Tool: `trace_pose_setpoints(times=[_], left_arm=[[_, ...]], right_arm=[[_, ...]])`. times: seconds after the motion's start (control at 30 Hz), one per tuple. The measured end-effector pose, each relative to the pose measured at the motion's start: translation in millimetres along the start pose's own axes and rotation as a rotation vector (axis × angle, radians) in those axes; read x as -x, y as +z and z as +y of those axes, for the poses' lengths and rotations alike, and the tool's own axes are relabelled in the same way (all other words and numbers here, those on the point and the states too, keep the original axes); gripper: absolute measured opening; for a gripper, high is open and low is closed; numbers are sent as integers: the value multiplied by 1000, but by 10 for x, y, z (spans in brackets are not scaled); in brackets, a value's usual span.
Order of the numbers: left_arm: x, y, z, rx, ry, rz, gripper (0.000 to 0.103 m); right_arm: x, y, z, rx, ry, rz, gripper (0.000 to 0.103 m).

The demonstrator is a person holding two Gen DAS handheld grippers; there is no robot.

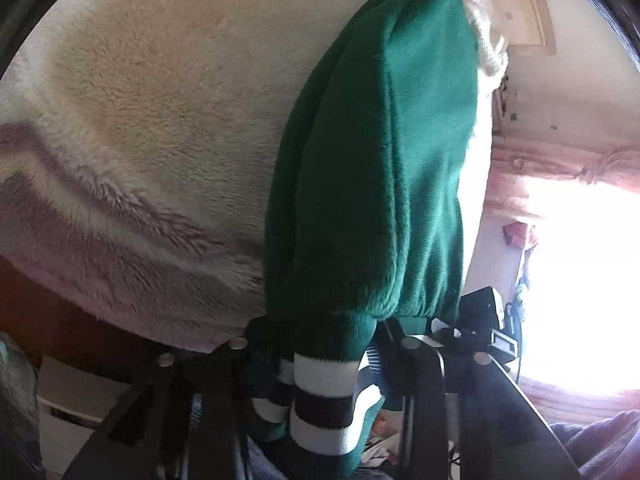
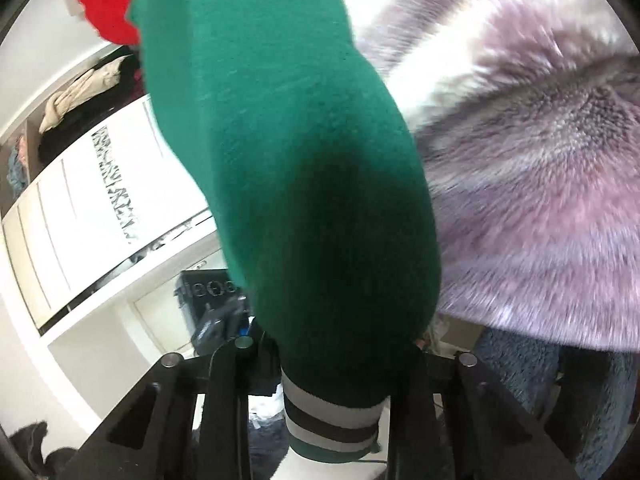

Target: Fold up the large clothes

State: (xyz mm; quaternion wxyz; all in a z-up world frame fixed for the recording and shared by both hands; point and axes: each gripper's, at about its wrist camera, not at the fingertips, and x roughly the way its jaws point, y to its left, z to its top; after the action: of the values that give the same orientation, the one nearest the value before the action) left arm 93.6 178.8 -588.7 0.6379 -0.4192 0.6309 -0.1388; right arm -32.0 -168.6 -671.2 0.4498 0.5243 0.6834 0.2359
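Note:
A green sweater (image 1: 384, 168) with white and dark striped cuffs hangs stretched away from both cameras. In the left wrist view my left gripper (image 1: 324, 344) is shut on one sleeve just above its striped cuff (image 1: 320, 404). In the right wrist view my right gripper (image 2: 332, 356) is shut on the other green sleeve (image 2: 288, 152) above its striped cuff (image 2: 332, 420). The sweater's body is mostly hidden behind the sleeves.
A cream and lilac fluffy blanket (image 1: 152, 128) covers the surface to the left, also in the right wrist view (image 2: 532, 168). A red garment (image 2: 106, 0) lies at the far end. White cabinets (image 2: 80, 208) stand at left. A bright window (image 1: 580, 280) is at right.

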Motion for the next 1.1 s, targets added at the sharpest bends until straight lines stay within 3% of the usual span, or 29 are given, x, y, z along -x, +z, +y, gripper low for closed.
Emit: trace_pose_setpoints(times=[0.13, 0.33, 0.5, 0.67, 0.93, 1.03, 1.1], left_arm=[[213, -3, -267, -21, 18, -45, 23], [709, 88, -895, -77, -37, -198, 22], [857, 570, -1458, -140, -100, -295, 21], [711, 1365, -1974, -220, -122, -343, 21], [322, 2807, -2485, -297, -93, -365, 21], [82, 3338, -2503, -264, -79, -335, 21], [-142, 3693, -2449, -199, -69, -265, 21]], right_arm=[[111, -102, 328, 22, 10, -8, 27], [395, -191, 1034, 84, 83, -43, 25], [826, 45, 1642, 146, 122, -110, 25], [1153, 721, 2250, 206, 116, -187, 25], [1453, 2333, 3174, 260, 67, -313, 24], [1424, 2924, 3348, 264, 20, -340, 24], [1397, 3297, 3347, 240, -14, -350, 24]])
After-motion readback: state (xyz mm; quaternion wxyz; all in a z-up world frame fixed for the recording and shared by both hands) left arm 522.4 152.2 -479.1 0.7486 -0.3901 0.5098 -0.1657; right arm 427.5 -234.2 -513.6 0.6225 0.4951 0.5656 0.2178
